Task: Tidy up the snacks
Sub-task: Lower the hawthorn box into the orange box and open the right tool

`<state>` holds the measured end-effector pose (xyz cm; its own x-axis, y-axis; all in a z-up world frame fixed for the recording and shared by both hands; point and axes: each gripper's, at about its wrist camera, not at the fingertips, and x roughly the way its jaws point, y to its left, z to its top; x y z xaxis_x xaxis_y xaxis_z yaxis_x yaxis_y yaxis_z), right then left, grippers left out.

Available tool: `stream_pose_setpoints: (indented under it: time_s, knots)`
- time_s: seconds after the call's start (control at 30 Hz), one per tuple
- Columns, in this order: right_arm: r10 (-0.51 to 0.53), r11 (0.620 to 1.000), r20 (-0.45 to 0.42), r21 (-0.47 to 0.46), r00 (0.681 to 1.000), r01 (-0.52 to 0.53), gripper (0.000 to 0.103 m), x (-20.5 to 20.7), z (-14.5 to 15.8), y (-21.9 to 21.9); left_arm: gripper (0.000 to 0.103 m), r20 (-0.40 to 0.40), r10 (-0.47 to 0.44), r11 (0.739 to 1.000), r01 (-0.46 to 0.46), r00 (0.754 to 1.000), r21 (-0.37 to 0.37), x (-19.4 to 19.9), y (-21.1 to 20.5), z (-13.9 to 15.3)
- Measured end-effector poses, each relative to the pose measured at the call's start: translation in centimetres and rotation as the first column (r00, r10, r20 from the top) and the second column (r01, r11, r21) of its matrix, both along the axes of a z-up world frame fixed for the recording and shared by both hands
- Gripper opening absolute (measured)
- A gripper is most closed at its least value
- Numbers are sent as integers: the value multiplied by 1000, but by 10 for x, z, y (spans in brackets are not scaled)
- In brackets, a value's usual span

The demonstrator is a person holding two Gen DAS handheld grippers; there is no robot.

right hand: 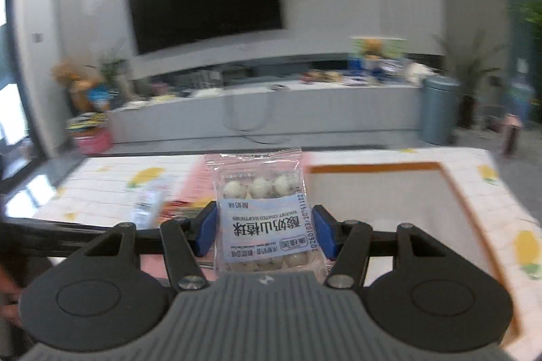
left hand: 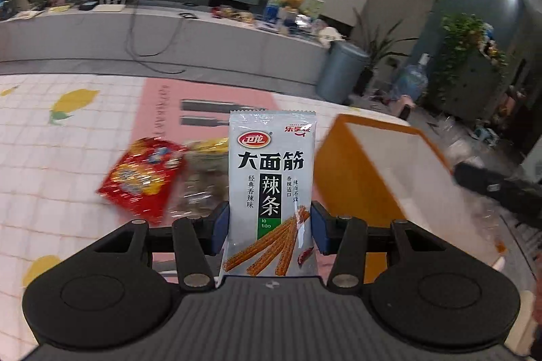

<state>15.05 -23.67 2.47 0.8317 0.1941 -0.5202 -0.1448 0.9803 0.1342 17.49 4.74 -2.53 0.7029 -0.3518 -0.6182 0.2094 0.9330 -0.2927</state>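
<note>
My left gripper (left hand: pixel 270 230) is shut on a grey spicy-strip snack packet (left hand: pixel 271 178), held upright above the table. A red snack bag (left hand: pixel 144 178) and a clear bag of sweets (left hand: pixel 203 178) lie on the table behind it to the left. An orange-rimmed white box (left hand: pixel 382 164) stands to the right. My right gripper (right hand: pixel 264 232) is shut on a clear packet of yogurt-coated hawthorn balls (right hand: pixel 261 212), held above the table left of the same box (right hand: pixel 379 191). The right gripper's dark arm (left hand: pixel 498 188) shows at the right edge of the left wrist view.
The table has a white check cloth with lemons (left hand: pixel 67 110) and a pink mat (left hand: pixel 203 103). A small white packet (right hand: pixel 147 201) lies on the table. Beyond are a TV bench (right hand: pixel 271 110), a grey bin (left hand: pixel 342 73) and plants (left hand: pixel 467 49).
</note>
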Motion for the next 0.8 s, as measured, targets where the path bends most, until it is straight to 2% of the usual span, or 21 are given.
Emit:
stream_pose_setpoints:
  time_s: [0.17, 0.3, 0.5, 0.67, 0.8]
  knots:
    - [-102, 995, -114, -19, 988, 101, 58, 27, -34, -30, 56, -7, -37, 999, 36, 999, -30, 10, -17, -3]
    - [-119, 992, -183, -58, 976, 110, 58, 47, -51, -45, 56, -20, -47, 998, 46, 999, -46, 14, -20, -5]
    - [-155, 988, -225, -13, 962, 156, 58, 67, -61, -62, 56, -21, -54, 998, 53, 998, -37, 7, -19, -9]
    - [-183, 983, -254, -35, 950, 180, 58, 79, -74, -59, 56, -33, -53, 998, 51, 998, -39, 5, -20, -10]
    - [-174, 982, -272, 18, 946, 186, 58, 85, -80, -60, 56, -38, -57, 998, 55, 998, -37, 4, -22, -11]
